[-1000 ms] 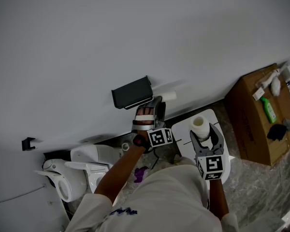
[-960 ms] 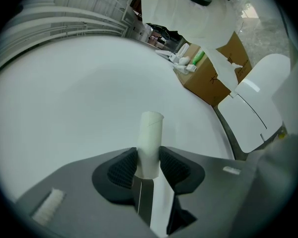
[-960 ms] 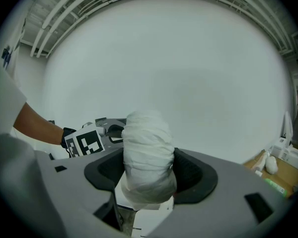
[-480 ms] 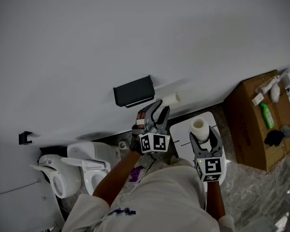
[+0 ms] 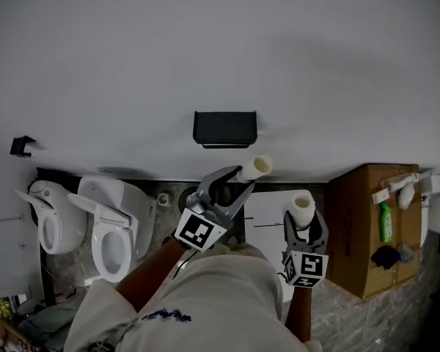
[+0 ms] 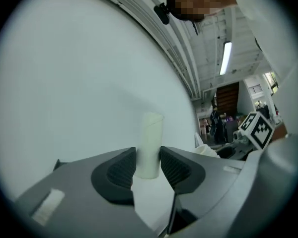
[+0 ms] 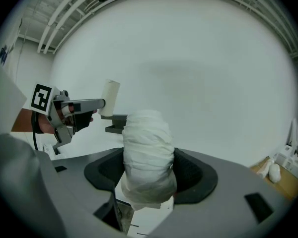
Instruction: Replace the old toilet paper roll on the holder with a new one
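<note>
The left gripper (image 5: 240,177) has its jaws closed on the old cardboard tube (image 5: 255,167). In the left gripper view (image 6: 148,156) the two pads press on the lower part of the tube (image 6: 150,138) from both sides. Most of the tube stands out beyond the jaw tips, and the white wall (image 6: 79,83) is behind it. The tube is bare, with no paper on it.

The black holder (image 5: 225,128) is fixed on the wall. In the head view it lies above the left jaws and slightly to their left, apart from the tube. The tube touches neither the holder nor the wall.

The right gripper (image 5: 303,220) has its jaws closed on the new roll (image 5: 301,204). In the right gripper view (image 7: 148,158) the pads squeeze the roll (image 7: 148,143) at its middle, and its paper looks soft and a little wrinkled. The top of the roll rises above the jaw tips and its bottom hangs below them. Under these jaws is a white tabletop (image 5: 265,213).

From the right jaws, the left gripper (image 7: 100,104) with the tube (image 7: 110,98) shows up and to the left, well apart from the new roll. The holder (image 7: 115,123) shows just beside the roll's left edge, farther back on the wall. A cardboard box (image 5: 356,229) stands to the right of the right jaws.
</note>
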`<state>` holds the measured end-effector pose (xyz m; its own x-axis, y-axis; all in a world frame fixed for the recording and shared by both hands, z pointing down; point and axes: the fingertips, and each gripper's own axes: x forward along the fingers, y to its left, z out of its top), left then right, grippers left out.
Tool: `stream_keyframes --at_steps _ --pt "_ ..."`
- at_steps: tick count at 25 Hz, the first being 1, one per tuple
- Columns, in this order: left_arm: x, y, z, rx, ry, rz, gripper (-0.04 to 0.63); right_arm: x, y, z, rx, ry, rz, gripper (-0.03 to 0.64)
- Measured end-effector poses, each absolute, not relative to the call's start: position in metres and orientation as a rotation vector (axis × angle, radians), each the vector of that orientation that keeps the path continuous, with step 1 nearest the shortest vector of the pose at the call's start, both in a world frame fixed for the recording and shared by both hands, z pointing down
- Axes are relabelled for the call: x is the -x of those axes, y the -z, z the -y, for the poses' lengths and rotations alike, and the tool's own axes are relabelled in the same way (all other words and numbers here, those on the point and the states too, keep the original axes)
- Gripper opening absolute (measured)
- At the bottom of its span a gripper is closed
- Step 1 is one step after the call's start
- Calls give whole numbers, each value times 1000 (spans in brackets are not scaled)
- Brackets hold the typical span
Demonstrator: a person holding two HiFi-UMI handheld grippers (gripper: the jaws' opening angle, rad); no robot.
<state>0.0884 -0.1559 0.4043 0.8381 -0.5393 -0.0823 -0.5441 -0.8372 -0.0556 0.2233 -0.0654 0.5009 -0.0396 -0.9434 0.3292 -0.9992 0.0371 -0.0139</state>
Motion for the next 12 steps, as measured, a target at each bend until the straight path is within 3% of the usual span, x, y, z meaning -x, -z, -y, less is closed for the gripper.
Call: stream_keyframes --at_steps 12 --pt "12 -370 152 2897 -335 -1207 156 -224 -501 121 -1752 -178 2078 298"
